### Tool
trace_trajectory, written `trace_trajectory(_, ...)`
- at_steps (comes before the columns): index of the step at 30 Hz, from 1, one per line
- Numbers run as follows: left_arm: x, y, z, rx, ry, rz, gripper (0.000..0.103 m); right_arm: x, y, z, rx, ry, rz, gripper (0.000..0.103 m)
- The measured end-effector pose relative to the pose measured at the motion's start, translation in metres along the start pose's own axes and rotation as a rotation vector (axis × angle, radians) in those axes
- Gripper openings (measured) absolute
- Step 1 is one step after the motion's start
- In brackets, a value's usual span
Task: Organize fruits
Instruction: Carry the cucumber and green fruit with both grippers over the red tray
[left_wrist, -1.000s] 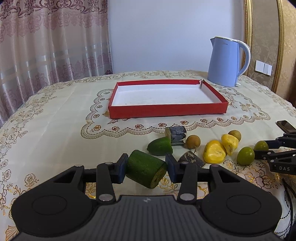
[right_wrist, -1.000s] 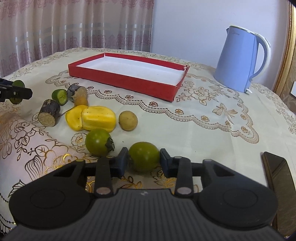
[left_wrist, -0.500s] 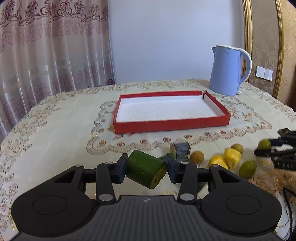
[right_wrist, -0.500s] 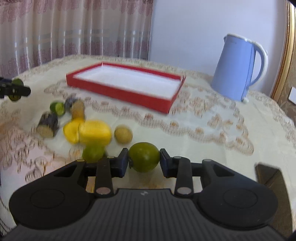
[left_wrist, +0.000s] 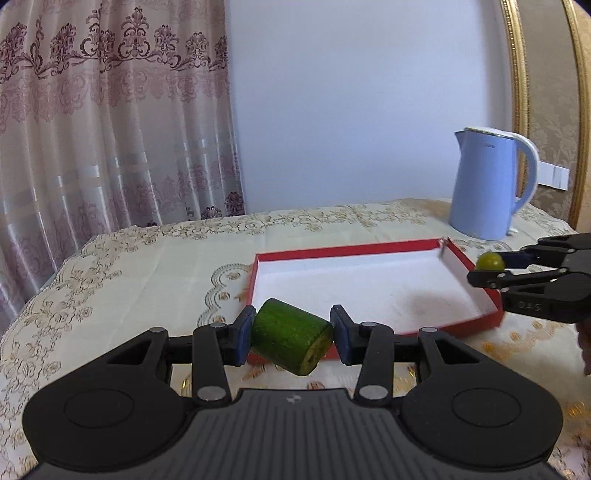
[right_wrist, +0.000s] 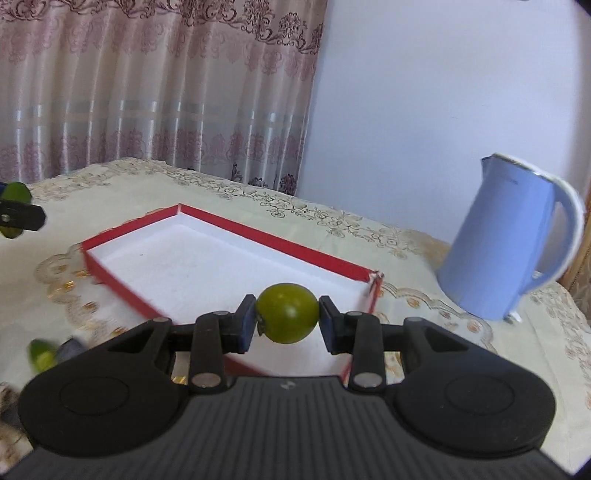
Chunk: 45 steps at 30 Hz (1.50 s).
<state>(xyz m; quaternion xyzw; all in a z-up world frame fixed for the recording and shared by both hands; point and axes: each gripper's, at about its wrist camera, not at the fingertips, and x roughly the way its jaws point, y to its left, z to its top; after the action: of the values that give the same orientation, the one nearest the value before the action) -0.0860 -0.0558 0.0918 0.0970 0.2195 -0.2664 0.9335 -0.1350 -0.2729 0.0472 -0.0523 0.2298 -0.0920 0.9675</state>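
While my left gripper (left_wrist: 291, 334) pinches a cucumber chunk (left_wrist: 291, 341), my right gripper (right_wrist: 287, 323) pinches a green tomato (right_wrist: 288, 312) above the red tray (right_wrist: 229, 230); its lettering is unreadable.

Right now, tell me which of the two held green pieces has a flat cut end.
The cucumber chunk in the left gripper: a cylinder with a pale cut face. The green fruit in the right gripper is round and whole.

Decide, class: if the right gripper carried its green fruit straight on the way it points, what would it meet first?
Probably nothing on the table: the right gripper, shut on the green fruit, points over the red tray toward the curtain. Depth is uncertain.
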Motion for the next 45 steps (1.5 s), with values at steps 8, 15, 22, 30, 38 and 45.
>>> trace_trajectory(8,0.052,-0.003,0.023,-0.007,0.038,0.016,0.042,0.043,-0.010,-0.002,0.058,0.003,-0.016,0.034)
trace_trajectory(15,0.080,-0.012,0.030,-0.010,0.060,0.020,0.042,0.056,-0.014,-0.018,0.096,0.005,-0.012,0.034)
trace_trajectory(22,0.099,-0.015,0.029,-0.010,0.098,0.049,0.042,0.058,-0.010,-0.022,0.084,-0.005,0.011,0.034)
trace_trajectory(30,0.110,-0.015,0.029,-0.001,0.114,0.067,0.042,0.062,-0.012,-0.026,0.089,0.011,0.025,0.034)
trace_trajectory(38,0.120,-0.017,0.027,0.001,0.125,0.056,0.042,0.076,-0.019,-0.030,0.079,0.099,0.046,0.034)
trace_trajectory(45,0.124,-0.014,0.027,0.000,0.129,0.057,0.043,0.074,-0.023,-0.029,0.039,0.099,0.049,0.033)
